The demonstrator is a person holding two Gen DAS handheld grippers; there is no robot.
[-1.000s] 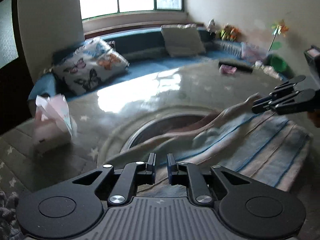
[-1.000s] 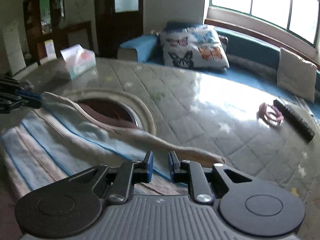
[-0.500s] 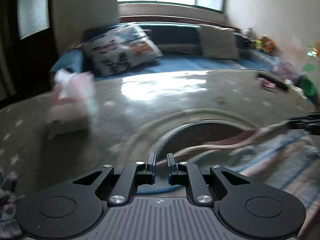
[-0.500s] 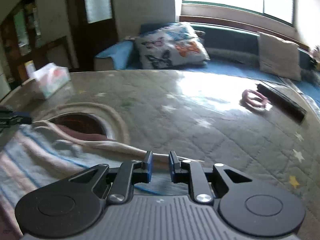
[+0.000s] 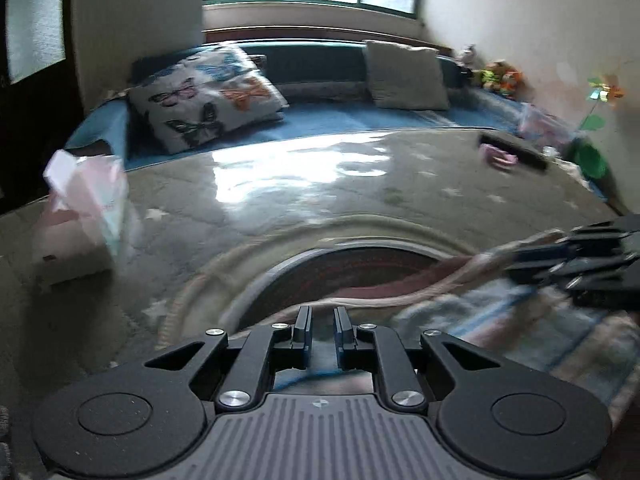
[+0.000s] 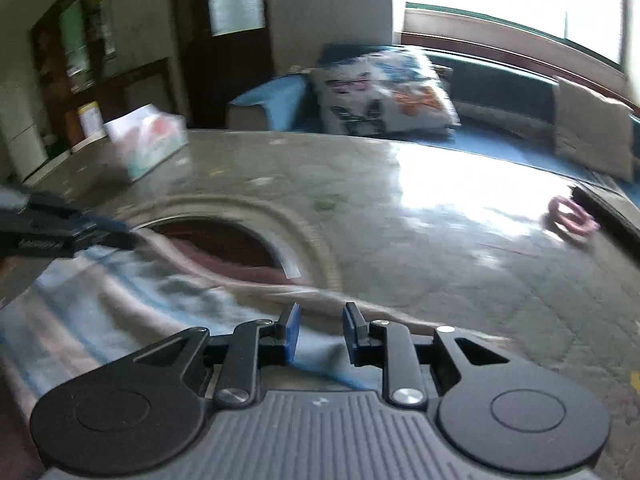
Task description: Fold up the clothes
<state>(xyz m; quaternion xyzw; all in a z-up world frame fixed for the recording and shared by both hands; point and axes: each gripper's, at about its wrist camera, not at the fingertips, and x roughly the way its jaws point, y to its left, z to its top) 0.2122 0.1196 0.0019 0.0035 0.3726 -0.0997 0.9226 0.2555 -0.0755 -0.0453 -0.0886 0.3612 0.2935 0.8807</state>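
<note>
A cloth [image 5: 520,320] with blue and pink stripes lies spread on the grey quilted surface [image 5: 320,184], partly over a round dark opening [image 5: 360,264]. My left gripper [image 5: 322,320] is shut on the cloth's near edge; a blue hem shows between its narrow jaws. In the right wrist view it appears at the far left [image 6: 80,228], on the cloth's [image 6: 120,300] corner. My right gripper [image 6: 322,328] has its jaws opening. The cloth's edge sits in the gap, and the blue pads do not press it. In the left wrist view it is blurred at the right [image 5: 580,256].
A tissue box [image 5: 80,216] stands on the quilt to the left. A pink item [image 5: 498,156] and a long black object [image 5: 516,152] lie at the far right. A butterfly pillow [image 5: 208,96] and a beige cushion [image 5: 404,76] rest on the blue bench under the window.
The right gripper's jaws have widened around the cloth's edge. Both views have swung sideways over the quilt, and the cloth's held edge has come lower. The left jaws stay as narrow as before.
</note>
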